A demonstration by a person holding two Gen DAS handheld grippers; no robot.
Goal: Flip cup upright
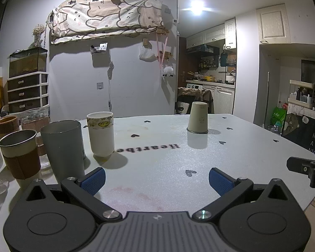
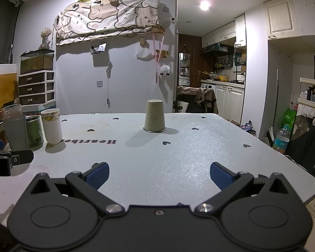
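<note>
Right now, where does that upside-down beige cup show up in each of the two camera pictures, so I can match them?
Left wrist view: the upside-down beige cup stands right of centre, far across the table, rim down.
Right wrist view: the same cup stands near the centre, straight ahead of the open right gripper.
Shared landmark: the "Heartbe" lettering printed on the table, lying to the cup's left and nearer the camera in both.

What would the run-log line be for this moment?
phase: pre-approach | cup: upside down on table, untouched | left claw: open, empty | right claw: open, empty, facing cup
</note>
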